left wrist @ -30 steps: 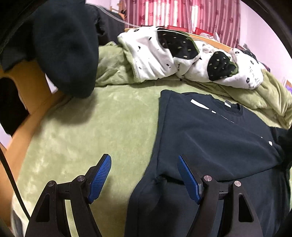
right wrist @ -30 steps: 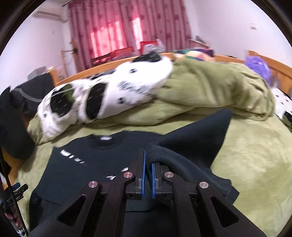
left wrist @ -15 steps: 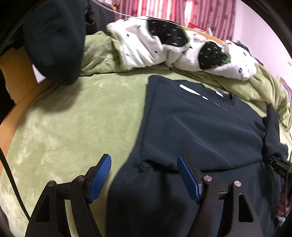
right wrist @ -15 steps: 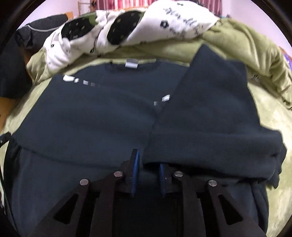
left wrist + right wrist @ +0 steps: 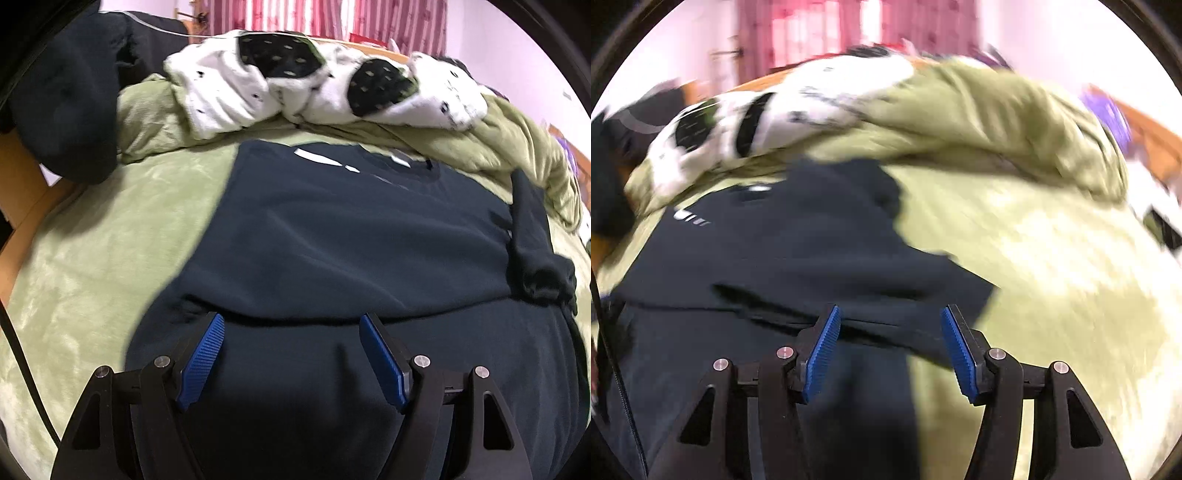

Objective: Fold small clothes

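Garment: a dark navy sweatshirt (image 5: 362, 236) is lying flat on the green blanket (image 5: 96, 266), collar at the far end, hem nearest the cameras.
Sleeve: one sleeve (image 5: 532, 236) is lying folded in along the right edge of the body, its cuff bunching near the middle fold.
Fold line: a horizontal crease is running across the sweatshirt just beyond both sets of fingers.
Left gripper (image 5: 291, 358): it is hovering over the near left part of the sweatshirt — jaws spread wide, gripping nothing.
Right gripper (image 5: 890, 347): it is hanging over the near right edge of the sweatshirt (image 5: 798, 258), jaws wide apart and holding nothing; this view is blurring with motion.
Far side: a white and black spotted garment (image 5: 317, 85) is lying on a rumpled green quilt (image 5: 509, 147) — red curtains (image 5: 332, 18) are hanging behind.
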The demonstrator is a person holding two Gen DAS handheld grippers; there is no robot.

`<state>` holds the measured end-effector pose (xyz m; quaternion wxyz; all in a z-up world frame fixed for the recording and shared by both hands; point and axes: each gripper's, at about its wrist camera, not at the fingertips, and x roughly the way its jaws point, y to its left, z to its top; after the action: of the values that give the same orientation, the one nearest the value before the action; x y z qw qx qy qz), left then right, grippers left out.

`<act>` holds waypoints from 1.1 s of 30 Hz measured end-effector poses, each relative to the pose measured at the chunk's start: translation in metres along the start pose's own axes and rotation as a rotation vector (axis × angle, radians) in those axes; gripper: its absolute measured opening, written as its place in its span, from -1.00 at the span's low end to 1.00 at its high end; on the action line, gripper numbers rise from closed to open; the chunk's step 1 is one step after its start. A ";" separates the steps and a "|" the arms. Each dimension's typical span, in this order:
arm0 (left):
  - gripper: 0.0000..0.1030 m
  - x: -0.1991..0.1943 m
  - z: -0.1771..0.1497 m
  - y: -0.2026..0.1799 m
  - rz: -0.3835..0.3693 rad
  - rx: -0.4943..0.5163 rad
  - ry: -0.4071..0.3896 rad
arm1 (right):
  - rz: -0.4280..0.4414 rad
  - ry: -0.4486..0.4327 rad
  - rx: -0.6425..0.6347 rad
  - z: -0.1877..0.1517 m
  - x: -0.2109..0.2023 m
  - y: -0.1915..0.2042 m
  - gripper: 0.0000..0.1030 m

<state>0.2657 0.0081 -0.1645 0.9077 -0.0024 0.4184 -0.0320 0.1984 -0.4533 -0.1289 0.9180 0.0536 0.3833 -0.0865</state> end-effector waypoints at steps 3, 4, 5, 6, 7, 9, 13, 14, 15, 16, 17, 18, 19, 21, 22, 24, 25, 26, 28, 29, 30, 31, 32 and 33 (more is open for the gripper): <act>0.44 0.016 -0.011 -0.016 -0.005 0.023 0.046 | 0.019 0.031 0.113 -0.003 0.017 -0.040 0.10; 0.44 0.022 -0.016 -0.020 0.003 0.036 0.059 | 0.024 0.038 0.131 -0.003 0.024 -0.046 0.10; 0.44 0.025 -0.020 -0.022 0.013 0.051 0.065 | 0.031 0.044 0.154 -0.003 0.034 -0.052 0.10; 0.46 0.027 -0.025 -0.025 0.027 0.073 0.055 | 0.034 0.047 0.163 -0.003 0.040 -0.054 0.10; 0.47 0.026 -0.026 -0.026 0.029 0.081 0.045 | 0.036 0.054 0.174 -0.003 0.048 -0.058 0.10; 0.51 0.025 -0.026 -0.026 0.018 0.078 0.042 | 0.047 0.068 0.183 -0.004 0.060 -0.062 0.10; 0.55 0.027 -0.027 -0.024 0.000 0.056 0.044 | 0.072 0.091 0.198 -0.003 0.083 -0.069 0.10; 0.56 0.027 -0.027 -0.025 0.004 0.060 0.044 | 0.074 0.100 0.207 -0.002 0.088 -0.069 0.11; 0.57 0.026 -0.028 -0.026 0.009 0.065 0.042 | 0.078 0.107 0.216 -0.001 0.094 -0.070 0.14; 0.58 0.027 -0.028 -0.026 0.012 0.068 0.042 | 0.083 0.115 0.233 -0.001 0.102 -0.072 0.16; 0.59 0.027 -0.028 -0.027 0.014 0.070 0.042 | 0.085 0.119 0.247 -0.002 0.107 -0.074 0.20; 0.59 0.027 -0.029 -0.028 0.013 0.071 0.042 | 0.089 0.117 0.260 -0.002 0.111 -0.074 0.26; 0.59 0.027 -0.029 -0.027 0.012 0.070 0.042 | 0.092 0.105 0.269 -0.002 0.114 -0.075 0.30; 0.60 0.027 -0.029 -0.027 0.007 0.066 0.041 | 0.094 0.103 0.259 0.000 0.118 -0.071 0.45; 0.60 0.027 -0.029 -0.027 0.007 0.066 0.042 | 0.087 0.105 0.250 0.002 0.120 -0.068 0.45; 0.60 0.027 -0.030 -0.027 0.009 0.067 0.041 | 0.059 0.108 0.228 0.004 0.123 -0.061 0.46; 0.60 0.027 -0.029 -0.027 0.006 0.066 0.041 | 0.049 0.107 0.216 0.005 0.123 -0.059 0.40; 0.60 0.027 -0.029 -0.026 0.006 0.066 0.042 | 0.050 0.103 0.198 0.005 0.123 -0.055 0.17; 0.61 0.028 -0.029 -0.026 0.004 0.064 0.042 | 0.074 0.102 0.170 0.004 0.122 -0.050 -0.12; 0.61 0.028 -0.029 -0.026 0.004 0.064 0.042 | 0.072 0.101 0.161 0.004 0.121 -0.049 -0.21; 0.61 0.028 -0.029 -0.026 0.004 0.064 0.042 | 0.062 0.100 0.153 0.003 0.119 -0.047 -0.41; 0.61 0.028 -0.029 -0.026 0.004 0.064 0.042 | 0.049 0.096 0.148 0.002 0.118 -0.047 -0.53; 0.61 0.027 -0.029 -0.025 0.002 0.063 0.041 | 0.061 0.097 0.152 0.002 0.117 -0.047 -0.68; 0.61 0.027 -0.029 -0.024 0.000 0.060 0.040 | 0.073 0.094 0.158 0.002 0.113 -0.048 -0.72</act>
<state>0.2599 -0.0173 -0.2026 0.8988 0.0253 0.4353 -0.0446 0.2684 -0.5138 -0.2101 0.8943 0.1439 0.4159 -0.0804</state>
